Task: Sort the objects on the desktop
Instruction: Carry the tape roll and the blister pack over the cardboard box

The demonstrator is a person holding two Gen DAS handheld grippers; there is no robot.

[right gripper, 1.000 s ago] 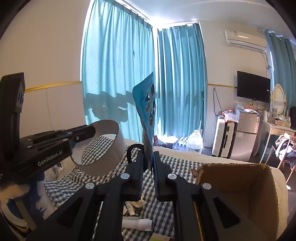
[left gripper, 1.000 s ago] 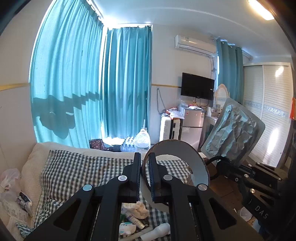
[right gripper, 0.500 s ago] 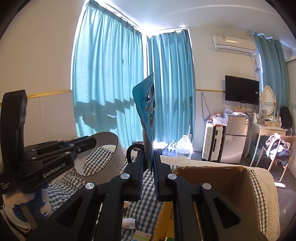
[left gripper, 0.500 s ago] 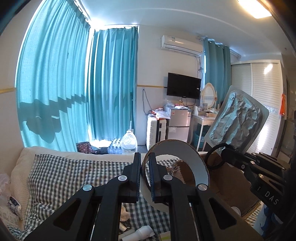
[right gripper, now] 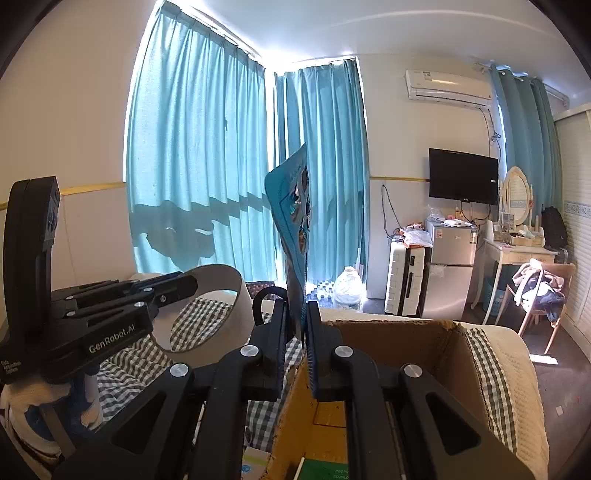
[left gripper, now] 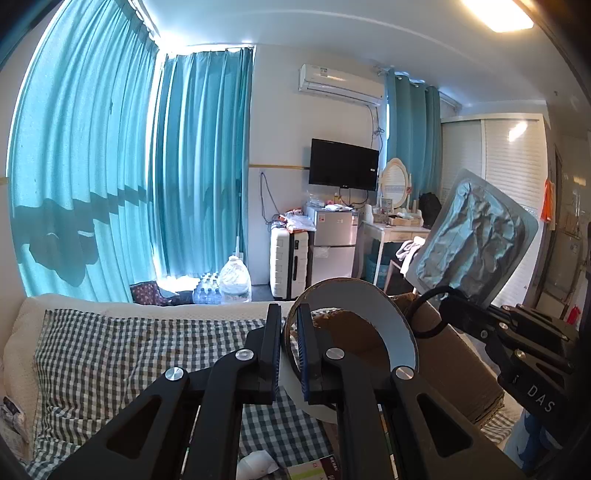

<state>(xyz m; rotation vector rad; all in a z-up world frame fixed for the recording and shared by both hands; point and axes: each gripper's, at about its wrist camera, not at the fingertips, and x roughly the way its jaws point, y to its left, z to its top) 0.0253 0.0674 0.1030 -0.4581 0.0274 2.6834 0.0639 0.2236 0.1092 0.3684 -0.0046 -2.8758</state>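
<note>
Bright daylight through curtains (left gripper: 110,177); ceiling lamp (left gripper: 495,14) glare; fisheye-bent edges.

Sunlit teal curtains (left gripper: 110,166), wall television (left gripper: 343,164)

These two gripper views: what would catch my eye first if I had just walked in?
Probably the black fingers in the foreground of each view: the left gripper pinches the wall of a wide cardboard ring, and the right gripper holds a blue foil pouch upright. Just under the right gripper sits an open cardboard box on a checked cloth, with tall teal curtains glowing behind.
</note>
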